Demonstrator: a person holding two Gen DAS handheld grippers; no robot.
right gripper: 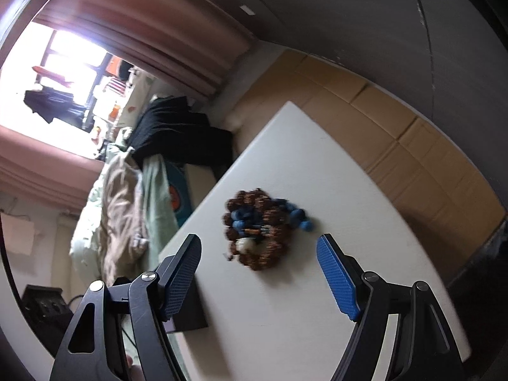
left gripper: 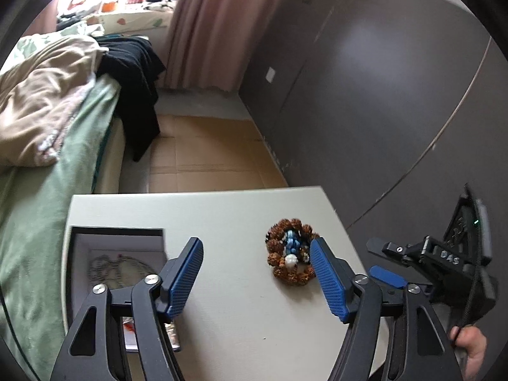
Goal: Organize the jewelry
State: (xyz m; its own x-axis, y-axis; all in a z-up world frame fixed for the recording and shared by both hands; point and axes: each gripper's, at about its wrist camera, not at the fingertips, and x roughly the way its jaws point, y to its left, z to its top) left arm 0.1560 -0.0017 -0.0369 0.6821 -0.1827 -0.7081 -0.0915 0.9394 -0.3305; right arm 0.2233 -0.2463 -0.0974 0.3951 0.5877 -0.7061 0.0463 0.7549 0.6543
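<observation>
Both are spread wide with nothing between the pads. The left hand-held gripper [left gripper: 256, 277] hangs over the white surface [left gripper: 228, 324], fingers well apart; its right blue pad [left gripper: 328, 281] sits just beside the bead pile in the left wrist view, though I can't tell if it's actually touching. The right hand-held gripper [right gripper: 258, 277] is just as open, and the pile sits in the gap ahead of its tips, clear of both pads.

The jewelry itself is a heap of brown beaded bracelets [left gripper: 290, 260] with blue beads and a whitish bead mixed in, centre-right in the left view and dead centre in the right one [right gripper: 262, 230], where it's blurry so I can't count strands.

Lower left in the left view there's an open box [left gripper: 117, 233] with a thin chain [left gripper: 120, 268] lying inside; the gripper covers its near part. The right hand-held gripper also pokes in at the right edge of that frame [left gripper: 381, 262], with a hand [left gripper: 473, 346] cut off at the lower right.

Bed [left gripper: 47, 171] on the left, cardboard [left gripper: 206, 158] on the floor behind.
</observation>
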